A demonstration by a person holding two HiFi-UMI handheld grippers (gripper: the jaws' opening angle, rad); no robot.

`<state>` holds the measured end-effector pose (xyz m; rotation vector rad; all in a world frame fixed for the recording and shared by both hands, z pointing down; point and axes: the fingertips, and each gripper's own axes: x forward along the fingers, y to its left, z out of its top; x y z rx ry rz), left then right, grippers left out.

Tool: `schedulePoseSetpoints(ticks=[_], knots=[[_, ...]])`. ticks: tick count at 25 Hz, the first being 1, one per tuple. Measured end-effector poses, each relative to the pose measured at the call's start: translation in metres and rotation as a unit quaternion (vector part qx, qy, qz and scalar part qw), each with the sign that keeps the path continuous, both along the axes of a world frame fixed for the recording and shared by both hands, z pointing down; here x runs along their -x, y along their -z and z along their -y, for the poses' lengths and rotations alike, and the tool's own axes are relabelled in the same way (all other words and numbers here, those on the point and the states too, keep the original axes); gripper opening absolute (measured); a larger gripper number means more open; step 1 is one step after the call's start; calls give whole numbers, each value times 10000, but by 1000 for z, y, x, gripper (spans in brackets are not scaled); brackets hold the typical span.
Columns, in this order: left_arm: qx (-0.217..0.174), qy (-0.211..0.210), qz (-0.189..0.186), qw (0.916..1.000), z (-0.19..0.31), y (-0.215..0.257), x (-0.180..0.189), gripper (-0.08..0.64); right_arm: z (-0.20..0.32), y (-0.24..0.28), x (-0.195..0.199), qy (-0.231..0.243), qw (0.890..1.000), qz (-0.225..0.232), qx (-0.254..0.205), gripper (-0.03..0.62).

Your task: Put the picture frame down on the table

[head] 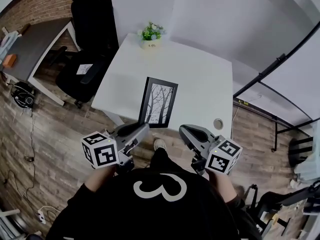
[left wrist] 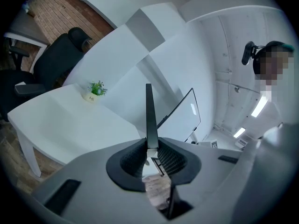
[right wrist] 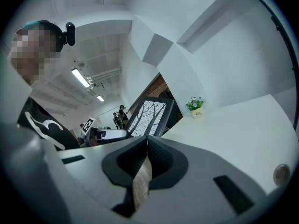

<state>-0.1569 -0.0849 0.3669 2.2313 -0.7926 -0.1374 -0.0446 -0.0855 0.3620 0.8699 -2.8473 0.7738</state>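
The picture frame (head: 159, 102) is black with a print of bare trees and stands upright over the near edge of the white table (head: 200, 79). My left gripper (head: 145, 128) is shut on its lower edge. The left gripper view shows the frame edge-on (left wrist: 149, 111), rising from between the jaws of that gripper (left wrist: 152, 146). My right gripper (head: 183, 130) hangs just right of the frame, apart from it, its jaws pressed together on nothing. The right gripper view shows the frame's face (right wrist: 152, 116) beyond the right gripper (right wrist: 147, 143). Whether the frame touches the tabletop is hidden.
A small potted plant (head: 150, 34) stands at the table's far edge. A small round disc (head: 218, 123) lies near the front right corner. A black office chair (head: 87, 59) and a grey desk (head: 35, 44) are to the left. A white wall lies behind the table.
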Motion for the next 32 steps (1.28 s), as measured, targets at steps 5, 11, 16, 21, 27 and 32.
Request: schedulePoseSetpoints(ticks=[5,11,16,21,27,32], knots=[[47,-60,15,10000,25,-1,-10,80,23,3,-8,-19,10000,-9,-4,23],[219,-83,75,9997,60,-12,-23,80,57,-12,-25,-85,9998,-5,183,23],[347,-69,223,9991,92,-22,-33,80,91,-24,-37,-141,9993,89,328,23],[581,-54,328,9978,127,-40,-41,80,130,-32,-49,-211,9988,174,412,23],[682,-100,454,9966,151,-50,-52,80,158,-45,-62,-332,9977,146,565,23],[947,-51,433,9945,165,-69,-52,80,173,-57,-56,-230,9973,156,686,23]])
